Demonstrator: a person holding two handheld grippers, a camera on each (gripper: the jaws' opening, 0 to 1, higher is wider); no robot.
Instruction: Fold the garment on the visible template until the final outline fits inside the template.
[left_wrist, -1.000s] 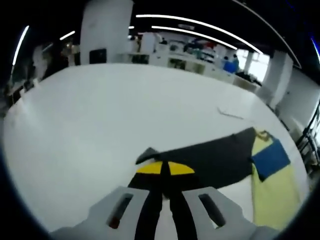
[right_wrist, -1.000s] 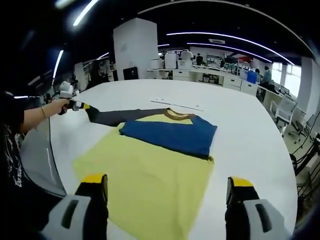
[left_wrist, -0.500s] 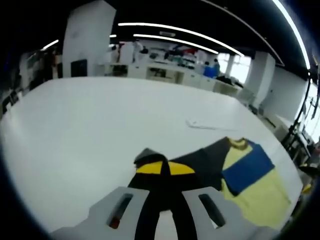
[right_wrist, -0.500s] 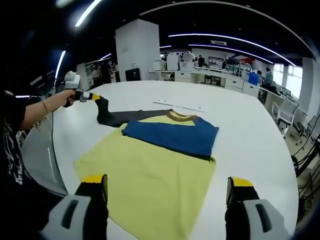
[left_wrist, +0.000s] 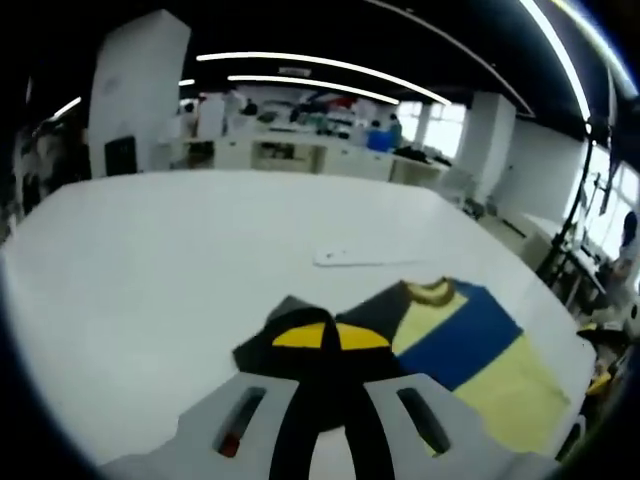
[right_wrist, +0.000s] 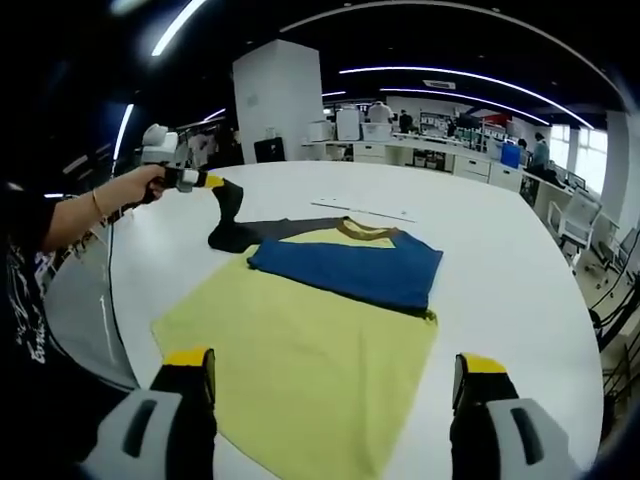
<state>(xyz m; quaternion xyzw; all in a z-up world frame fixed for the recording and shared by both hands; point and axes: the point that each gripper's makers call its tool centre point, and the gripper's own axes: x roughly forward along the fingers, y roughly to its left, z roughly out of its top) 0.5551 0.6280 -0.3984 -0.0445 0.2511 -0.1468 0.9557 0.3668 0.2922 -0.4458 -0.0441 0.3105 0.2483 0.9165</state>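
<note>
A yellow garment (right_wrist: 300, 350) with a blue sleeve (right_wrist: 345, 270) folded across its chest lies flat on the white table (right_wrist: 500, 250); its brown collar (right_wrist: 362, 231) points away from me. The other sleeve (right_wrist: 235, 228) is dark grey. My left gripper (right_wrist: 212, 182) is shut on that sleeve's cuff and holds it lifted off the table at the garment's far left. In the left gripper view the left gripper (left_wrist: 330, 335) pinches the dark cuff (left_wrist: 300, 355), with the garment (left_wrist: 500, 375) beyond to the right. My right gripper (right_wrist: 335, 365) stands open above the garment's near hem, touching nothing.
A thin white strip (right_wrist: 365, 211) lies on the table beyond the collar. A person's hand and forearm (right_wrist: 95, 210) hold the left gripper. The table's near edge (right_wrist: 125, 375) runs at the left. Desks, chairs and a white pillar (right_wrist: 278, 100) stand behind.
The left gripper has lifted the dark sleeve's cuff off the table and carried it in toward the garment. The right gripper has stayed still and open.
</note>
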